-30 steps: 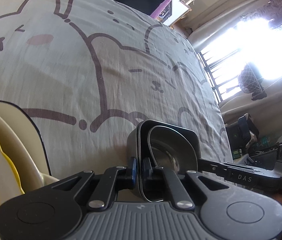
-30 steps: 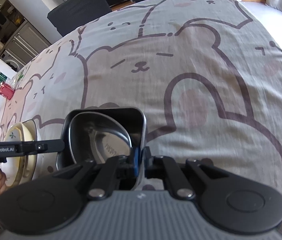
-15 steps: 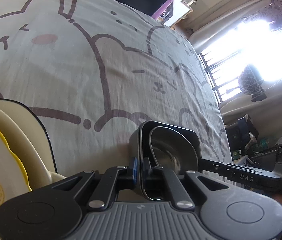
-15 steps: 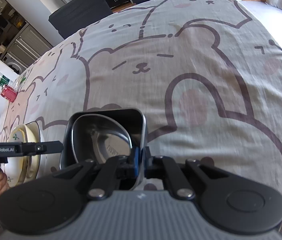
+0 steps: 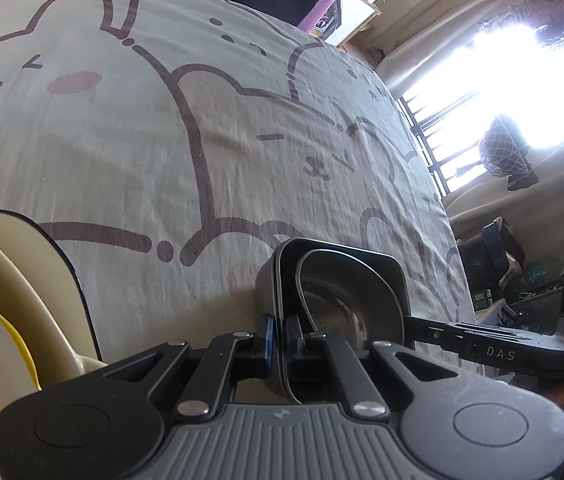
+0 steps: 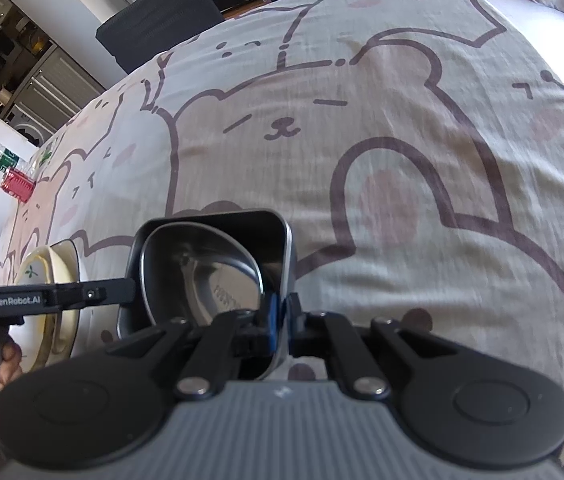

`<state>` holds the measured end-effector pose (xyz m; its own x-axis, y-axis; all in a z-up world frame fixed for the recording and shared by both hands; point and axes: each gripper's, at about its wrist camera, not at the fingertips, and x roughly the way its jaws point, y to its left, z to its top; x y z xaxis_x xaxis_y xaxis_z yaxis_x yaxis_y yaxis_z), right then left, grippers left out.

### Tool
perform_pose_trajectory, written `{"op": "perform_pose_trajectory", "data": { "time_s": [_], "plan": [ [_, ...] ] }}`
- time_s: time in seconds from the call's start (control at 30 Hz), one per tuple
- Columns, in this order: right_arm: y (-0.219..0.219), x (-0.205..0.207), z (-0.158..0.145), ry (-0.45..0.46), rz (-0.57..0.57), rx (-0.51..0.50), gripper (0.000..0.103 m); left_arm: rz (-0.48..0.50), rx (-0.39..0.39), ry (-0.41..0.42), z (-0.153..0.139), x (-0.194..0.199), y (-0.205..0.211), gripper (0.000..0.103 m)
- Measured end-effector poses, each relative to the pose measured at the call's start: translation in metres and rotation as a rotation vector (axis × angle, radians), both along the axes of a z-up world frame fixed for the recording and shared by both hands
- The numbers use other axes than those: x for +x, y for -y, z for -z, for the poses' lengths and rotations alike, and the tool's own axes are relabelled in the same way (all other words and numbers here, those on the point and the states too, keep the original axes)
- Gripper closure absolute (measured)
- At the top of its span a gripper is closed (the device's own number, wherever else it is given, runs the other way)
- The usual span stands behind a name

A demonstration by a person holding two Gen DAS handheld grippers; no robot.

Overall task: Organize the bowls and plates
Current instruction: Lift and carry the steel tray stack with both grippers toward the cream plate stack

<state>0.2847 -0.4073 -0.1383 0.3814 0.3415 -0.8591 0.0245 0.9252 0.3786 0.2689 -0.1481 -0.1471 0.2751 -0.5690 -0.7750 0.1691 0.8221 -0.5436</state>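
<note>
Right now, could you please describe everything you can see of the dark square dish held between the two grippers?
The dark square dish has rounded corners, upright walls and a matte, metallic-looking finish. A shiny steel bowl nests inside it. It sits tilted over the bear-print cloth; whether it touches is unclear. The right hand-held gripper is shut on one wall, the left hand-held gripper on the opposite one.

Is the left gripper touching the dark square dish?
Touching. The left wrist view shows the left gripper shut on the dark square dish, its rim pinched between the fingers with no gap.
</note>
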Motion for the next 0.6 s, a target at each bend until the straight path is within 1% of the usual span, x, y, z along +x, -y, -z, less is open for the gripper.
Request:
{"op": "perform_pose_trajectory", "data": {
  "time_s": [0.2, 0.43, 0.6],
  "plan": [
    [0.003, -0.003, -0.004, 0.018, 0.017, 0.017, 0.097, -0.004, -0.041, 0.002, -0.004, 0.000, -0.002, 0.097],
    [0.012, -0.014, -0.020, 0.092, 0.060, 0.065, 0.097, -0.013, -0.081, 0.039, -0.021, 0.000, -0.008, 0.097],
    [0.012, -0.020, -0.039, 0.177, 0.075, 0.116, 0.097, -0.041, -0.121, 0.078, -0.039, 0.000, -0.025, 0.097]
  ]
}}
